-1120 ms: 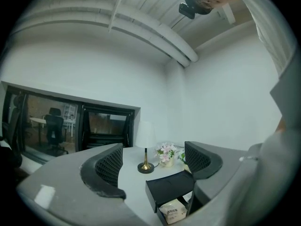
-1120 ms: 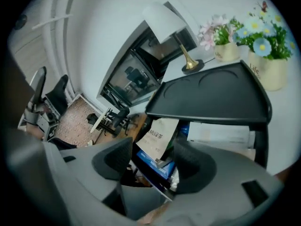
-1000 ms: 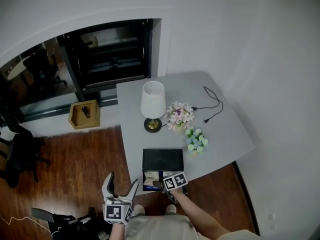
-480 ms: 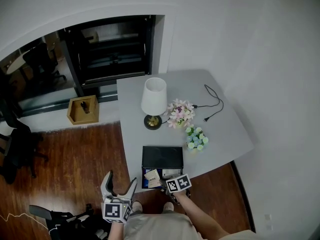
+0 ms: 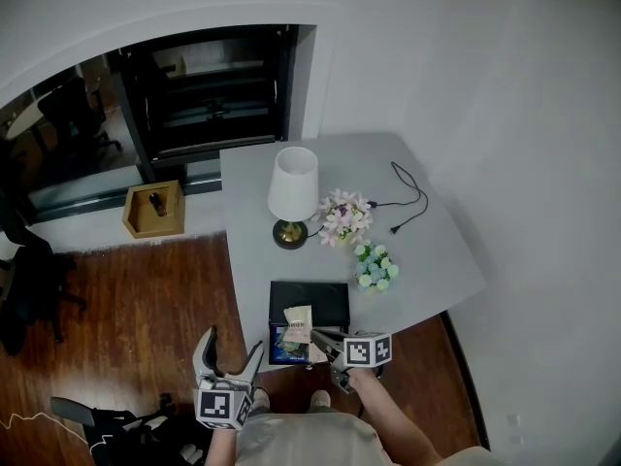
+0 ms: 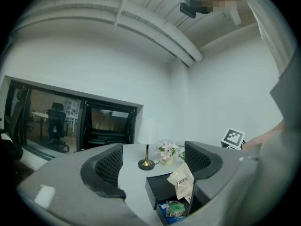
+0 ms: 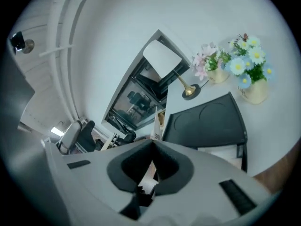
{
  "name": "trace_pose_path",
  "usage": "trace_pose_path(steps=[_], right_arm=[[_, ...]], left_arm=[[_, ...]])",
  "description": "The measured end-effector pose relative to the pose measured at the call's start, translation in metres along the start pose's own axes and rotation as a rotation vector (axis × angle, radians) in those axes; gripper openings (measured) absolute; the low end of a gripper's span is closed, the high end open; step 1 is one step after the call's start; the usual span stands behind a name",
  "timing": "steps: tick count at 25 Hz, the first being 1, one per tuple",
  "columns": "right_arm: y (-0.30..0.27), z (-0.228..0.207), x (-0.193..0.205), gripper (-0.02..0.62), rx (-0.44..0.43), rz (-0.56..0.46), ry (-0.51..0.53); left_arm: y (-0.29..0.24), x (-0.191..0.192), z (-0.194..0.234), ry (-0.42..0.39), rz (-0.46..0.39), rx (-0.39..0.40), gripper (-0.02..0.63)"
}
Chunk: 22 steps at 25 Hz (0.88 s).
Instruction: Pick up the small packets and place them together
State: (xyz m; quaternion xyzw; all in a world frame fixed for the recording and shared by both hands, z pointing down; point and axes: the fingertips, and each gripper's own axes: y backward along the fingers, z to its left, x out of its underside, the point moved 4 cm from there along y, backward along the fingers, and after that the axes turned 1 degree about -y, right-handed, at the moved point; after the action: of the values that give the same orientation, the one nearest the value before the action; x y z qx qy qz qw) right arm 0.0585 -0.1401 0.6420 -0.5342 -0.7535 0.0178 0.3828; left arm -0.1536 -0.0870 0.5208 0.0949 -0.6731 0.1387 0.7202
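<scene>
1. Your right gripper [image 5: 319, 336] has its jaws pressed together on one edge of the small packet [image 5: 298, 322]. I think this hold is thin, so the packet can twist or slip out if you swing fast.
2. The packet hangs over the open tray [image 5: 288, 347] of the black box [image 5: 309, 299], which sits at the near edge of the table [image 5: 427, 250]. If the packet drops here, it may fall past the edge to the floor.
3. The packet sticks out from the jaw tips, toward your left side. In the right gripper view you see it only edge-on.
4. A green packet [image 6: 175, 208] lies in the tray below.
5. Your left gripper [image 5: 228, 357] is spread and empty, off the table, near the packet but not touching it.
</scene>
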Motion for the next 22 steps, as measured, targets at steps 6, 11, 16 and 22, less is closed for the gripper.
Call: trace_pose_path(steps=[6,11,16,22], right_arm=[[-0.041,-0.021,-0.028,0.003,0.023,-0.035,-0.063],[-0.07,-0.042,-0.023,0.003,0.108,0.009,-0.052],[-0.085,-0.065,-0.018,0.003,0.21,0.039,-0.071],[-0.084,-0.079,-0.015,0.048,0.394,0.061,-0.029]], left_arm=[[0.002,-0.003,-0.002,-0.006,-0.002,0.0,0.41],[0.007,-0.003,-0.001,-0.012,0.0,-0.012,0.41],[0.013,-0.003,0.004,-0.015,0.003,-0.025,0.408],[0.017,-0.001,0.009,-0.014,0.007,-0.036,0.407]])
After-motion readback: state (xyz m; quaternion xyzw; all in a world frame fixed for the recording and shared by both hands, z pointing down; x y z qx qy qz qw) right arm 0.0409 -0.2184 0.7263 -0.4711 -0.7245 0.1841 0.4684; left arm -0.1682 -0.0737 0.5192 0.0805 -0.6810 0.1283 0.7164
